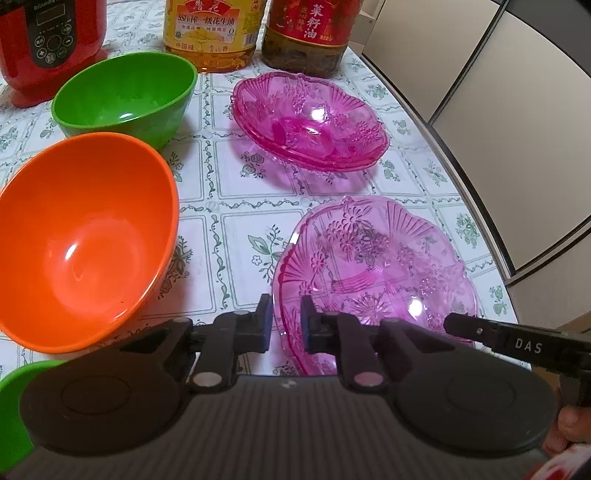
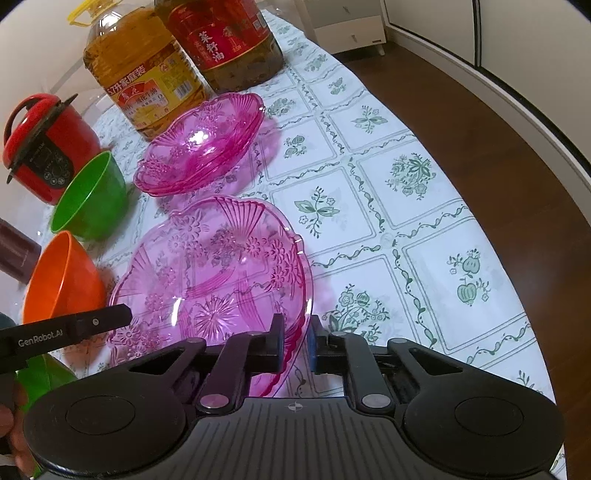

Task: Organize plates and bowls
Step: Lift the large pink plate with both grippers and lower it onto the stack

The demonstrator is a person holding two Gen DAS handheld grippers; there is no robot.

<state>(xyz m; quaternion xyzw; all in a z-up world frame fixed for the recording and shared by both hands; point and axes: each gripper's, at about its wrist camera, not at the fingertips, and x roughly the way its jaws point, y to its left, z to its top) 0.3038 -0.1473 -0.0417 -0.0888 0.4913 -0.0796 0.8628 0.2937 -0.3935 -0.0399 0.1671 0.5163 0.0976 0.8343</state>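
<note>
A clear pink plate [image 1: 376, 273] lies on the table in front of both grippers. My left gripper [image 1: 286, 321] straddles its left rim with a narrow gap between the pads. My right gripper [image 2: 297, 343] straddles its right rim [image 2: 295, 332], pads close to it. The same plate fills the middle of the right wrist view [image 2: 214, 280]. A stack of pink plates [image 1: 310, 122] sits farther back, also in the right wrist view [image 2: 201, 147]. An orange bowl [image 1: 85, 240] and a green bowl [image 1: 125, 96] stand to the left.
Two large oil bottles [image 1: 210, 33] [image 1: 310, 33] and a red cooker [image 1: 48, 40] stand at the back. Another green bowl [image 1: 11, 406] shows at the lower left. The table edge [image 2: 461, 192] curves along the right above a dark wood floor.
</note>
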